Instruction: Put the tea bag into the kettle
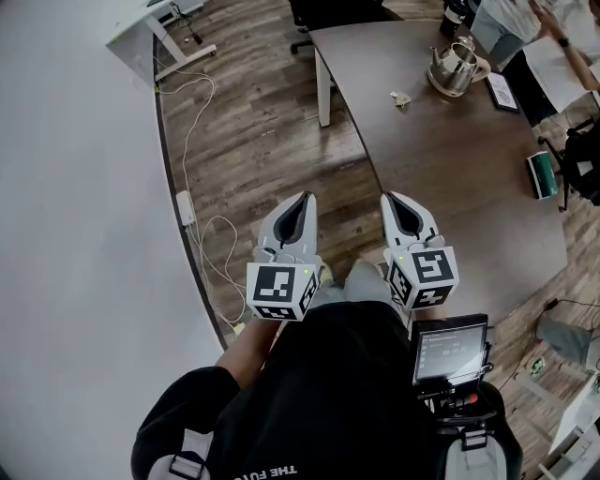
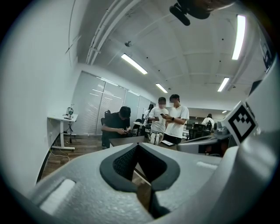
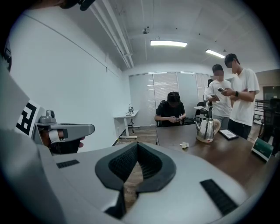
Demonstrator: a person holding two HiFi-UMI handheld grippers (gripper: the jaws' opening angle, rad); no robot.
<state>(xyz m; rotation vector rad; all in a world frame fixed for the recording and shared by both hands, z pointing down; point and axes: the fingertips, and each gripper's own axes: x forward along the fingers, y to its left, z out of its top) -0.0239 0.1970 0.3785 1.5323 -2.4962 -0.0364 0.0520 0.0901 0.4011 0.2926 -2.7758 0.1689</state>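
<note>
A steel kettle (image 1: 455, 67) stands at the far end of the dark brown table (image 1: 441, 187), with a small pale tea bag (image 1: 401, 98) lying just left of it. In the right gripper view the kettle (image 3: 205, 130) and tea bag (image 3: 184, 145) sit well ahead on the table. My left gripper (image 1: 302, 202) and right gripper (image 1: 396, 200) are held side by side close to my body, short of the table's near corner and far from both objects. Both are shut with nothing between the jaws, as the left gripper (image 2: 138, 146) and right gripper (image 3: 137, 146) show in their own views.
Two people stand and one sits at the table's far end. A tablet (image 1: 500, 91) lies right of the kettle, and a green box (image 1: 542, 174) near the right edge. A white desk (image 1: 159, 28) and floor cables (image 1: 202, 216) are on the left.
</note>
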